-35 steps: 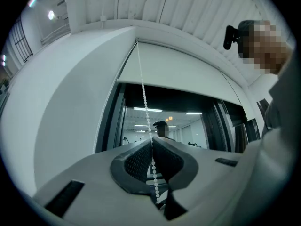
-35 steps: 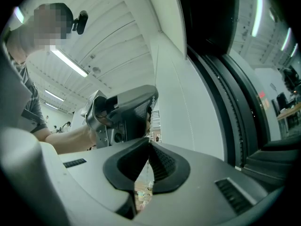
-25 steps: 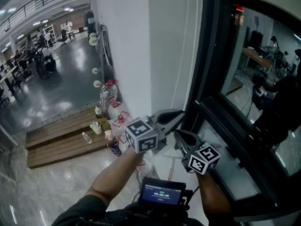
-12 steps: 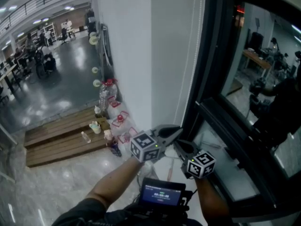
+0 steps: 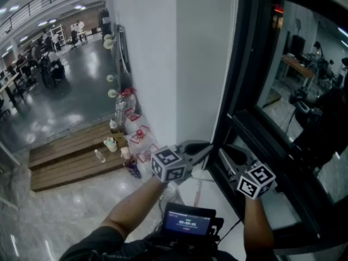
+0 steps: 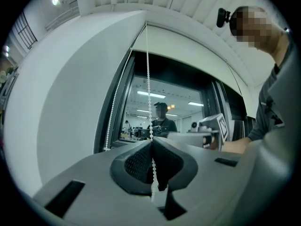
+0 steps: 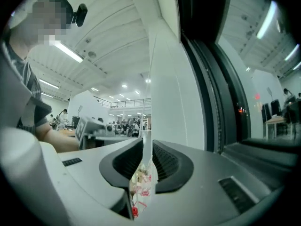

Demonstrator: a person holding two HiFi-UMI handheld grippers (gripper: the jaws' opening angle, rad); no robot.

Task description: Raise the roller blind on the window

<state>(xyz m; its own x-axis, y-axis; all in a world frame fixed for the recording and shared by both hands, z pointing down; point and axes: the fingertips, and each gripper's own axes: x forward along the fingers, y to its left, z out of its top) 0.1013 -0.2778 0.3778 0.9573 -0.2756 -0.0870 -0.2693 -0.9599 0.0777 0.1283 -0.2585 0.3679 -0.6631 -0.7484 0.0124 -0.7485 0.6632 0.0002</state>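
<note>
Roller blind (image 6: 188,44) drawn up high, at twelve o'clock over the window (image 6: 164,107). Bead chain (image 6: 147,79) dropping straight from there into the left gripper (image 6: 151,149) — jaws pressed together on the beads. Right gripper (image 5: 228,156) at three o'clock of the left in the head view, by the dark window frame (image 5: 239,91) — jaws just been opening, standing a narrow gap apart, nothing gripped between them. Bottles (image 5: 122,113) and a low wooden platform (image 5: 70,156) out at nine o'clock on the floor.
</note>
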